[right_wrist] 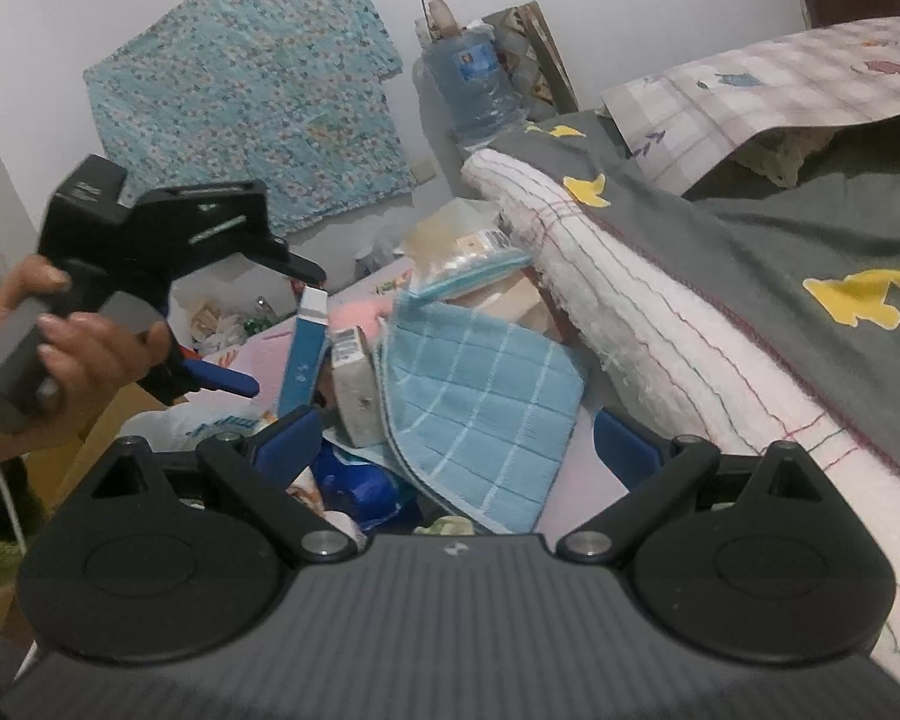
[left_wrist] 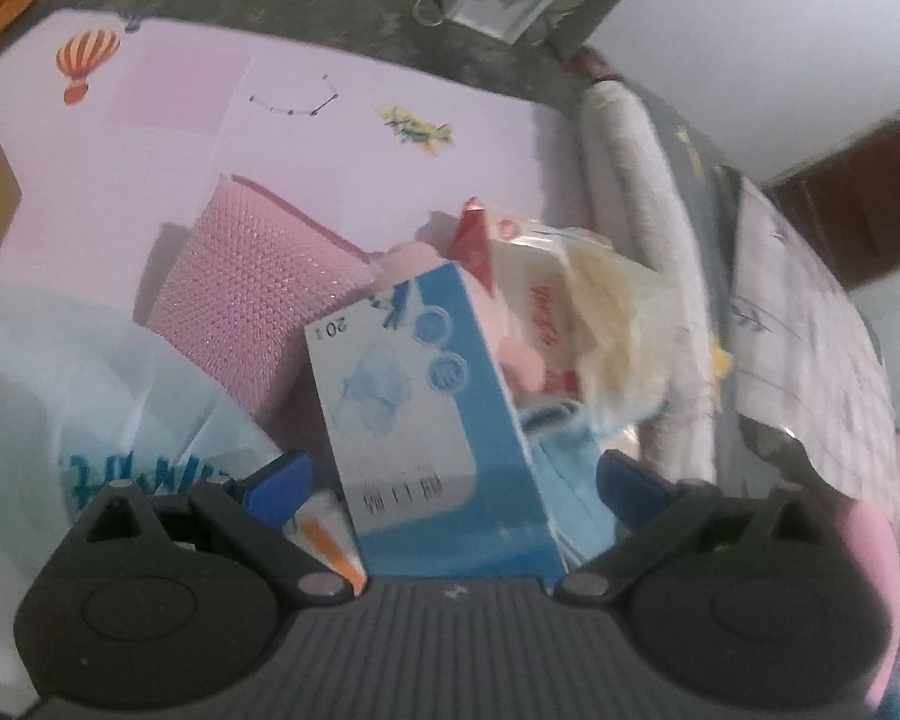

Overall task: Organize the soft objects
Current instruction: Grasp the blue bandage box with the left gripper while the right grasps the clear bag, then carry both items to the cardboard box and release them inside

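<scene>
Left tool [left_wrist: 450, 474] wide open, holding nothing; blue box [left_wrist: 426, 420] standing tilted btwn its fingers, no contact seen. Right tool [right_wrist: 456, 444] also wide open, empty, hovering over blue checked cloth [right_wrist: 480, 408] in the pile. Pink knobbly pad [left_wrist: 246, 312] just behind box, on pink mat [left_wrist: 330, 120]; packets [left_wrist: 546, 312] crammed beside, w/ bed edge [right_wrist: 750, 276] alongside. Risk: closing on box could topple it or drag neighbours, since pile is loose & leaning. Cloth likely to slip or unfold if pinched at one corner only.

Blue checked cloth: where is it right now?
Right wrist view, centre: the blue checked cloth drapes over the pile, between the open right claw fingers, beside the rolled white towel.
</scene>
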A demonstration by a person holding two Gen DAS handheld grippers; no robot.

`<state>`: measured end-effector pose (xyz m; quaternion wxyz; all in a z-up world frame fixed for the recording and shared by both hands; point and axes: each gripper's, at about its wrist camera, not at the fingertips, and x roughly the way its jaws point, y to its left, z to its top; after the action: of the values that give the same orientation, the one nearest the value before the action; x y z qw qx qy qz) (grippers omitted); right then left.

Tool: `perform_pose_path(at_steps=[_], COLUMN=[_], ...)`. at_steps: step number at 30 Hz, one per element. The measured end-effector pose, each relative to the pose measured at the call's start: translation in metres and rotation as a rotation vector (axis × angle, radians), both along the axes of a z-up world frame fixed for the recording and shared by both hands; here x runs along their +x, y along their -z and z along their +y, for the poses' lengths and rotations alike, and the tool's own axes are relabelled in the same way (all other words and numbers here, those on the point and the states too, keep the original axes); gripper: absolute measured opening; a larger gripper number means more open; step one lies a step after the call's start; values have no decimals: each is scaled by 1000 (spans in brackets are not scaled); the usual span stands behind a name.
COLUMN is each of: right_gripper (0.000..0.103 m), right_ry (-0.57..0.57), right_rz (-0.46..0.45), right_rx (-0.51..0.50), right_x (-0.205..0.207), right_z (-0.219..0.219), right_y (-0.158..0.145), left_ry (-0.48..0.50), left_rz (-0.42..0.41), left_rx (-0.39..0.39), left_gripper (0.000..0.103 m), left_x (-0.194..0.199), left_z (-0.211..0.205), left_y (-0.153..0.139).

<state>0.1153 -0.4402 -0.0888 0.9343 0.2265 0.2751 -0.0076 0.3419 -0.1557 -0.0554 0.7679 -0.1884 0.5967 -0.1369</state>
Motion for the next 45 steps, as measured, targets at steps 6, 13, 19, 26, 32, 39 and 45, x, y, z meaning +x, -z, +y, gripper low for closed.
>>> perform_pose_path(at_steps=[6, 13, 19, 26, 32, 39, 45], right_gripper=[98, 98, 99, 99, 85, 51, 44], right_ry=[4, -5, -45, -207, -259, -210, -192], right_rz=[5, -17, -98, 23, 195, 226, 178], right_rx=[-13, -42, -149, -189, -231, -187, -143], right_x=[7, 24, 76, 205, 268, 267, 251], right_z=[-1, -6, -14, -15, -2, -7, -10], right_y=[5, -9, -53, -52, -20, -11, -30], left_ry=[-36, -49, -39, -23, -37, -35, -43], left_rz=[61, 50, -32, -108, -163, -204, -260], left_rx=[-31, -84, -96, -101, -101, -99, -96], left_gripper=[85, 79, 78, 78, 78, 78, 78], left_x=[17, 16, 7, -1, -3, -14, -37], left_z=[4, 12, 18, 29, 49, 65, 90], left_y=[22, 25, 5, -25, -44, -63, -93])
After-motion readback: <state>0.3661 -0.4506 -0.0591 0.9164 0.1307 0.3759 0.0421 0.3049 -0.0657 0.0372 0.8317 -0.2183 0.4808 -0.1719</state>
